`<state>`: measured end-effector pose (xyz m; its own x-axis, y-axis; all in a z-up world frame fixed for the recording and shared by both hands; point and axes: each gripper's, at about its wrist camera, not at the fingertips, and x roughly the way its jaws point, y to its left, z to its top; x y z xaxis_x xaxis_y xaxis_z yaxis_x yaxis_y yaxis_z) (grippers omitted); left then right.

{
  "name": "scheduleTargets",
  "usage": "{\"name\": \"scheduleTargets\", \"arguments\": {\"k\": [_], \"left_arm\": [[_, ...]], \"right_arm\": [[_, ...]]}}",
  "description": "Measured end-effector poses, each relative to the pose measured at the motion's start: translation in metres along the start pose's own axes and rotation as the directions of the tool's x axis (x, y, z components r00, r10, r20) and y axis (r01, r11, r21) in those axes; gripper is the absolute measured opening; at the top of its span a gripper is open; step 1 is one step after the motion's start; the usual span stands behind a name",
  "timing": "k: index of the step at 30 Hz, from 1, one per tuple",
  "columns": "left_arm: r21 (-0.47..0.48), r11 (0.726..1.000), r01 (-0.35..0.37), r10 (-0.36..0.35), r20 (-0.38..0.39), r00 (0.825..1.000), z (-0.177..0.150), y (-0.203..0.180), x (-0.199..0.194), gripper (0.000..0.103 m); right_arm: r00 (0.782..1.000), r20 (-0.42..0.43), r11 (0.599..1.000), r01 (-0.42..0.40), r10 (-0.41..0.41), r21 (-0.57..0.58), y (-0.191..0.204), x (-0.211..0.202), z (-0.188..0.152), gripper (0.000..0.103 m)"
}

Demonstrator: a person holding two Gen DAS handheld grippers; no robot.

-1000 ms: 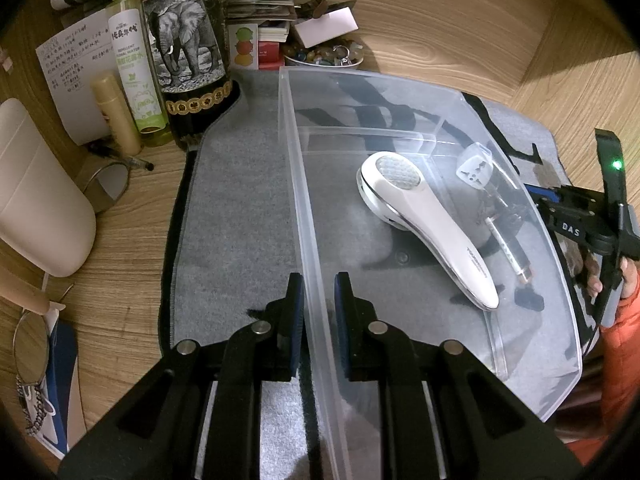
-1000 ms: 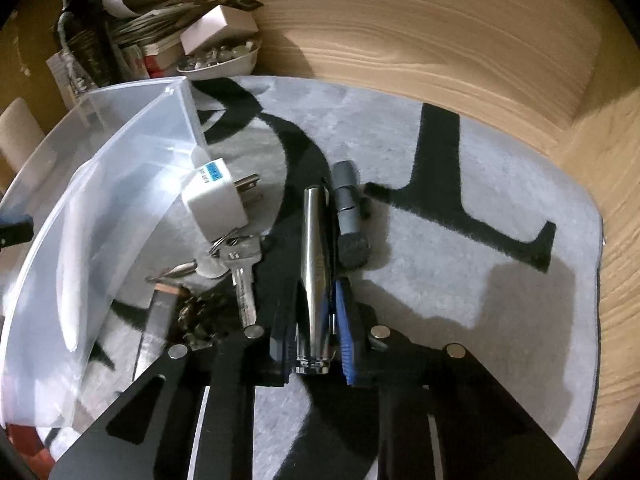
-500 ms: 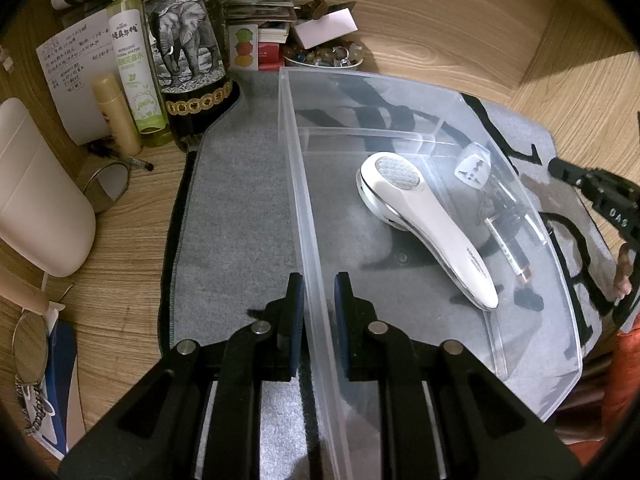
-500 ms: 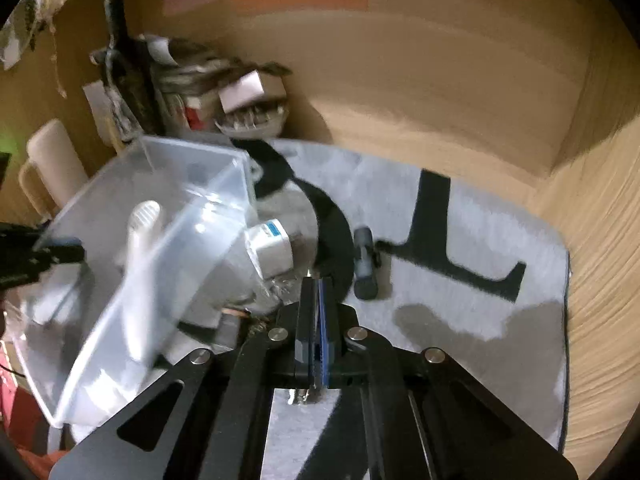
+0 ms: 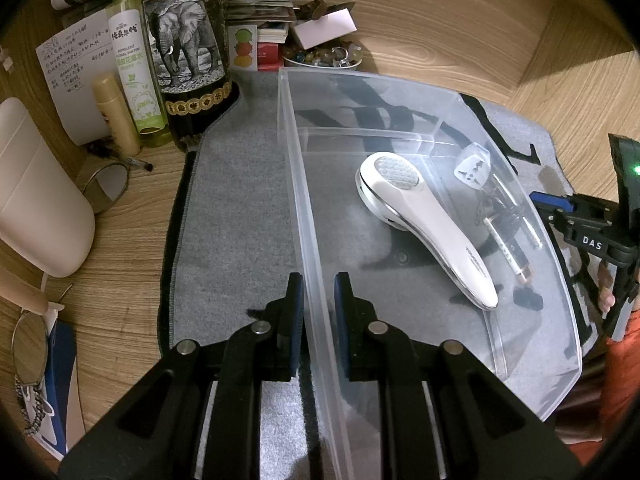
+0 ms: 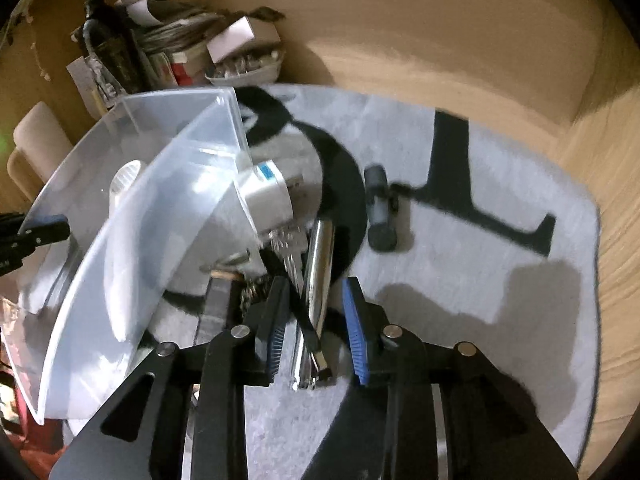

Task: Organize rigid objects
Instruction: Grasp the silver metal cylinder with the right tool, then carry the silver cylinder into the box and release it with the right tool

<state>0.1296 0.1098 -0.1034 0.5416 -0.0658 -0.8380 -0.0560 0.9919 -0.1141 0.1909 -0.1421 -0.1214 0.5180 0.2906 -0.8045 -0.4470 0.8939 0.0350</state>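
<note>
A clear plastic bin [image 5: 400,92] stands on a grey mat; a white handheld device [image 5: 424,220] lies inside it. My left gripper [image 5: 318,300] is shut on the bin's left wall. In the right wrist view my right gripper [image 6: 314,320] is open, its fingers on either side of a silver metal cylinder [image 6: 318,276] lying on the mat beside the bin [image 6: 120,240]. A white plug adapter [image 6: 266,196], keys [image 6: 290,252] and a dark grey cylinder [image 6: 380,212] lie nearby on the mat. The right gripper's body also shows in the left wrist view [image 5: 588,236].
Bottles [image 5: 184,56], a paper note [image 5: 76,76], a beige object [image 5: 36,200], a bowl of small items [image 5: 324,56] and a round mirror [image 5: 106,184] crowd the wooden table behind and left. The grey mat [image 6: 500,272] extends to the right.
The right gripper was shut on the silver cylinder, rose, and now is open with the cylinder lying between its fingers. The left gripper has kept its hold on the bin wall.
</note>
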Motion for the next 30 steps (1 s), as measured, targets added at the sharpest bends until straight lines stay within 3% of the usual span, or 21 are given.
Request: {"name": "scheduleTargets", "arguments": {"k": [4, 6, 12, 16, 18, 30], "left_arm": [[-0.001, 1.000, 0.001, -0.001, 0.000, 1.000, 0.001, 0.000, 0.000, 0.015], [0.000, 1.000, -0.001, 0.001, 0.001, 1.000, 0.001, 0.000, 0.000, 0.015], [-0.004, 1.000, 0.000, 0.000, 0.001, 1.000, 0.000, -0.001, 0.001, 0.015], [0.001, 1.000, -0.004, 0.004, 0.001, 1.000, 0.001, -0.002, 0.001, 0.015], [-0.001, 1.000, -0.001, 0.001, 0.001, 1.000, 0.000, -0.002, 0.001, 0.015], [-0.004, 1.000, 0.004, -0.004, 0.003, 1.000, 0.000, -0.002, 0.001, 0.015]], "right_arm": [[0.999, 0.021, 0.999, -0.025, 0.025, 0.025, -0.006, -0.012, -0.008, 0.028], [0.999, 0.026, 1.000, -0.021, 0.020, 0.015, -0.005, -0.016, -0.012, 0.039], [0.999, -0.002, 0.997, 0.047, -0.048, -0.060, 0.006, 0.005, -0.018, 0.040], [0.999, 0.012, 0.999, 0.043, -0.043, -0.032, -0.002, 0.016, -0.011, 0.030], [0.999, 0.020, 0.999, 0.042, -0.041, -0.030, -0.003, 0.018, -0.009, 0.016], [0.991, 0.114, 0.998, 0.064, -0.064, 0.005, -0.010, -0.024, -0.006, 0.014]]}}
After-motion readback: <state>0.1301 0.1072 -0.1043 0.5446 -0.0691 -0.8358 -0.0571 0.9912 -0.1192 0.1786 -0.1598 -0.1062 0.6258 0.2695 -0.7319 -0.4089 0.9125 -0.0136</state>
